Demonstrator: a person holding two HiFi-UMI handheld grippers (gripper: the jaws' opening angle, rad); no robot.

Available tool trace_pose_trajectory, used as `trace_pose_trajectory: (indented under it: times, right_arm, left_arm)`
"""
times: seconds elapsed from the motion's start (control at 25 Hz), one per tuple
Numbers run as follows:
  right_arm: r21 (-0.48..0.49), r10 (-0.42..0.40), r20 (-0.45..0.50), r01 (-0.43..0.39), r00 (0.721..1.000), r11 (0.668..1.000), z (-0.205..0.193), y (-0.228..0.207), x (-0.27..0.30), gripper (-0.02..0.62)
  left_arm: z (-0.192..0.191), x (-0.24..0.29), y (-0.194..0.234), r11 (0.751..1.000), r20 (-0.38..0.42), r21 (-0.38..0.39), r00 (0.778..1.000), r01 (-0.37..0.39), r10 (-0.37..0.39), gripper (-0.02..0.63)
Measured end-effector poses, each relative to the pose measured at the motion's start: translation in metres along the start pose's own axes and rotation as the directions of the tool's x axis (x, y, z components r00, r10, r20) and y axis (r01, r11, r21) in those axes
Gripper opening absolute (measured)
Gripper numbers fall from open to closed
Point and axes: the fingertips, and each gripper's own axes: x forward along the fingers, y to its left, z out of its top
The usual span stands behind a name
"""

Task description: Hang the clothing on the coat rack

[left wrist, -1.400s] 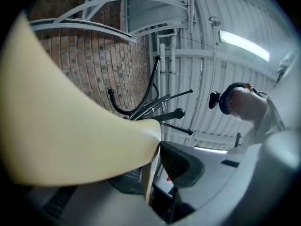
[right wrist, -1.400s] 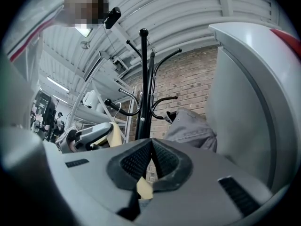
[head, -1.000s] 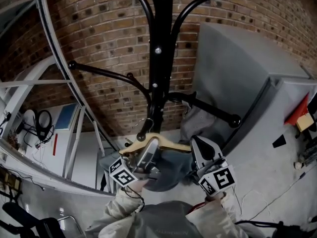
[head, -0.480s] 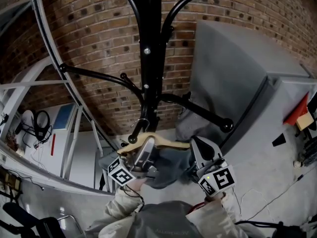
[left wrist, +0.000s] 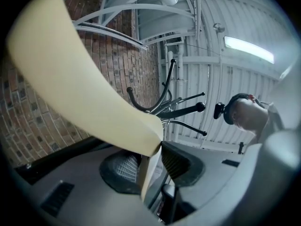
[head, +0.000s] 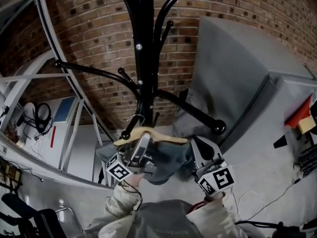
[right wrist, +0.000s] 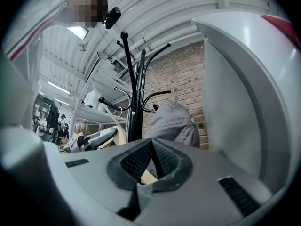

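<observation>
Treat this as the letting-go stage. Find the wooden hanger (head: 171, 138) at the centre of the head view, carrying the blue-grey clothing (head: 171, 161), with its metal hook (head: 134, 119) seemingly looped over a short peg (head: 126, 134) low on the coat rack (head: 142, 43) at twelve o'clock. Note the left tongs (head: 143, 141) standing apart, just opened wider, with the hanger's arm between the pads and apparently not pinched. Note the right tongs (right wrist: 153, 158) pressed together at the tips, at four o'clock from the hanger beside the garment's shoulder, with a cream sliver showing below the meeting line; cannot tell whether anything is nipped there. Before pulling away, check the hook for a full seat over the peg. Draw the left tongs straight back along the hanger's arm, avoiding any drag likely to tip the hanger or lift the hook. Keep the right tongs steadying the shoulder until after freeing the left, then ease off slowly, watching for swing toward the second grey garment (head: 190, 114) draped on the longer arm at one o'clock. Expect no surface under the work, only pale floor (head: 267, 182) at five o'clock. Around it, look for a brick wall (head: 89, 19) behind the rack, a grey cabinet (head: 237, 68) at two o'clock, a white tubular frame (head: 22, 89) at nine to ten o'clock, and a red wedge (head: 300, 112) at three o'clock.
</observation>
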Motion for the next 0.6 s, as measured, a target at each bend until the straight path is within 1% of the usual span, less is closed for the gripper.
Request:
trace_pose_trajectory:
  times: [0.12, 0.32, 0.44, 0.52, 0.6]
  right_arm:
    - [0.011, 0.026, -0.004, -0.026, 1.000, 1.000, -0.004, 0.003, -0.003, 0.022]
    - [0.030, 0.060, -0.019, -0.059, 0.998, 0.998, -0.013, 0.011, -0.012, 0.021]
    - [0.047, 0.073, -0.033, -0.072, 0.997, 0.996, -0.020, 0.013, -0.018, 0.021]
    - [0.060, 0.081, -0.038, -0.078, 0.996, 0.995, -0.024, 0.015, -0.022, 0.021]
    - [0.072, 0.090, -0.043, -0.087, 0.995, 0.994, -0.028, 0.018, -0.024, 0.021]
  left_arm:
    - [-0.004, -0.009, 0.007, 0.999, 0.019, -0.017, 0.999, -0.049, 0.049, 0.121]
    - [-0.010, -0.036, 0.015, 0.990, 0.055, -0.041, 0.989, -0.137, 0.139, 0.121]
    - [-0.016, -0.048, 0.016, 0.983, 0.056, -0.036, 0.982, -0.179, 0.181, 0.121]
    - [-0.023, -0.058, 0.018, 0.974, 0.049, -0.044, 0.974, -0.221, 0.223, 0.121]
    - [-0.027, -0.066, 0.015, 0.967, 0.023, -0.005, 0.967, -0.254, 0.254, 0.120]
